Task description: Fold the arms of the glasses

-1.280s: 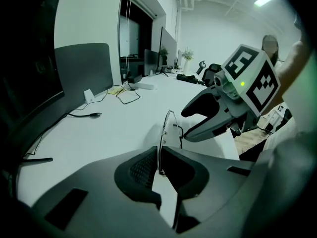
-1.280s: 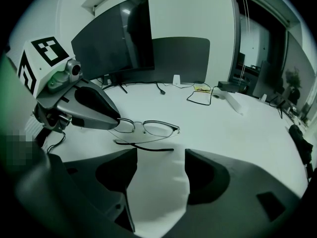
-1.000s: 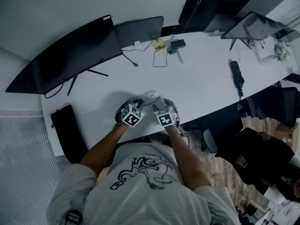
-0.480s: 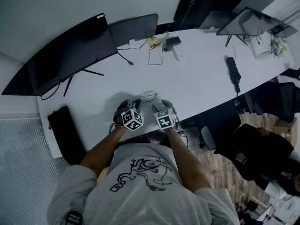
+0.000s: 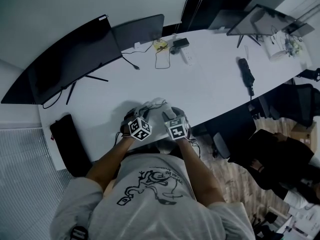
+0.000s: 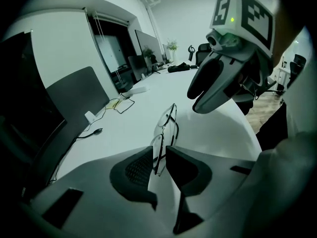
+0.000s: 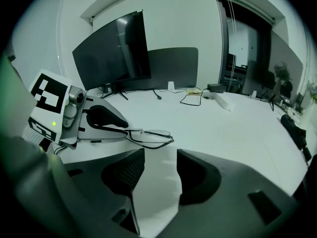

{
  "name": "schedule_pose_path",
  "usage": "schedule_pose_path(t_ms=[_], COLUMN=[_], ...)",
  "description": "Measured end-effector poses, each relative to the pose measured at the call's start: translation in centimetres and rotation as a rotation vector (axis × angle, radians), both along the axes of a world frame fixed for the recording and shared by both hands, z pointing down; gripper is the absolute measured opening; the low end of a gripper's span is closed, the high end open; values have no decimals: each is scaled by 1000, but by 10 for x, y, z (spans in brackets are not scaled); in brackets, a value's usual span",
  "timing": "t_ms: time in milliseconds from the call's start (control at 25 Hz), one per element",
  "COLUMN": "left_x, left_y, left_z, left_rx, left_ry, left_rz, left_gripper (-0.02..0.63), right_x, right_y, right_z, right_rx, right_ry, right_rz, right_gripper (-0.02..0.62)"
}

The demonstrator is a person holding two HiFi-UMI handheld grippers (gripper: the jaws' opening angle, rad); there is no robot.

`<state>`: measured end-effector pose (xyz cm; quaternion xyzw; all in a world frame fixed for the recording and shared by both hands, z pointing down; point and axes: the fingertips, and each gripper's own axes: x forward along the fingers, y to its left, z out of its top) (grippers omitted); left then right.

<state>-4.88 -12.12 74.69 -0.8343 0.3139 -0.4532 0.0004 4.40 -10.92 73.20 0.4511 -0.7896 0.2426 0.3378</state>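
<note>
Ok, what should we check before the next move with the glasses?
1. Glasses resting on the white table: ok.
2. Left gripper let go: ok. Its jaws have just been opening; the glasses sit between them, not pinched.
3. Right gripper free: ok. Its jaws have just been closing a bit but stand apart, nothing between.
4. Both arms folded: cannot tell. One looks folded along the frame.

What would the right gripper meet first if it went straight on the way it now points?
Probably the glasses: their near lens lies just beyond the right gripper's empty jaws, which have just been closing. Depth is unclear, so it may touch the bare table first.
</note>
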Motion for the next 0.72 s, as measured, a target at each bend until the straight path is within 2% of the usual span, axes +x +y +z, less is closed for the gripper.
schedule_pose_path(t_ms=[200, 520, 720], left_x=[-2, -10, -10], left_y=[0, -1, -1], left_z=[-10, -55, -91], left_rx=[-31, -67, -64], left_ry=[80, 283, 400], left_rz=[-65, -206, -248], left_gripper=[89, 50, 34], right_x=[2, 9, 14], right_y=[-2, -11, -13], right_z=[-14, -64, -104], right_rx=[35, 131, 185], right_ry=[-32, -77, -125], right_rz=[2, -5, 1], right_gripper=[179, 116, 85])
